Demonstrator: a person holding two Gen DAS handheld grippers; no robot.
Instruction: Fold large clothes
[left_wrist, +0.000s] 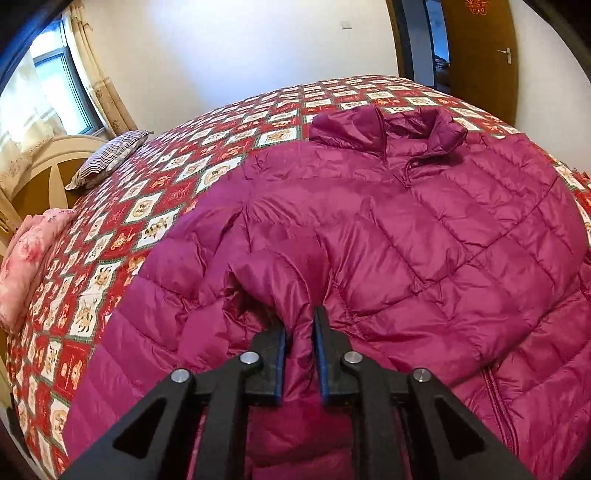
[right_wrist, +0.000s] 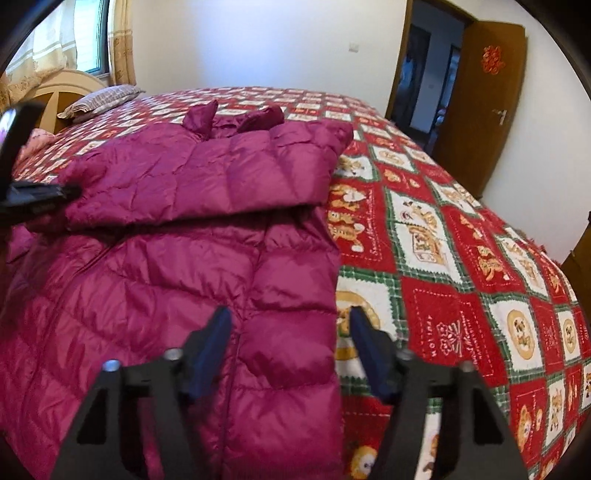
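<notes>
I am pinching a ridge of the magenta down jacket (left_wrist: 388, 229) in my left gripper (left_wrist: 299, 328), jaws nearly closed. My right gripper (right_wrist: 290, 328) is straddling the jacket's edge, half open, gripping nothing. One sleeve is lying folded across the jacket; remaining folds are pending.

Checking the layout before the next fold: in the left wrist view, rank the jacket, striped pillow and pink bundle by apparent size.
1. Magenta jacket, by far the largest.
2. Pink bundle and striped pillow: near alike; the bundle sits nearer and at the warped edge, so I won't rank them.
</notes>
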